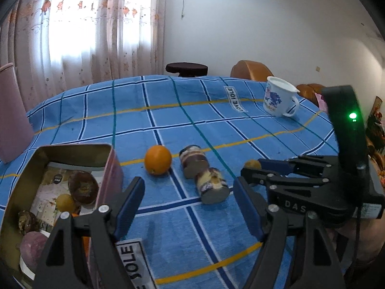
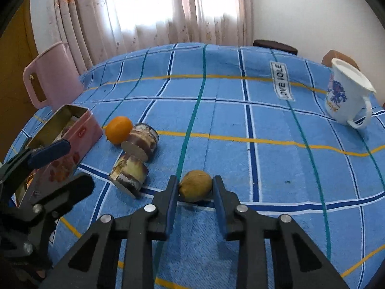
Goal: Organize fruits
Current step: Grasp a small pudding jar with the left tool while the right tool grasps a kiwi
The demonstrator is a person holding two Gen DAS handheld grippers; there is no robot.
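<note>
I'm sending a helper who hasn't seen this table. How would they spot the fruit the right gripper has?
On the blue checked tablecloth, look right of the two tipped-over jars. The lemon lies there, pinched by the right gripper. It is dull yellow-brown and oval, unlike the bright round orange by the tin.

Left wrist view: the tin (image 1: 72,149) at 8 o'clock is cut off by the lower left edge, its contents partly hidden behind a gripper finger (image 1: 130,207). The lemon (image 1: 252,163) at 3 o'clock is mostly hidden behind the right gripper (image 1: 261,165). Right wrist view: the pink jug (image 2: 50,77) at 10 o'clock hides its base behind the tin.
</note>
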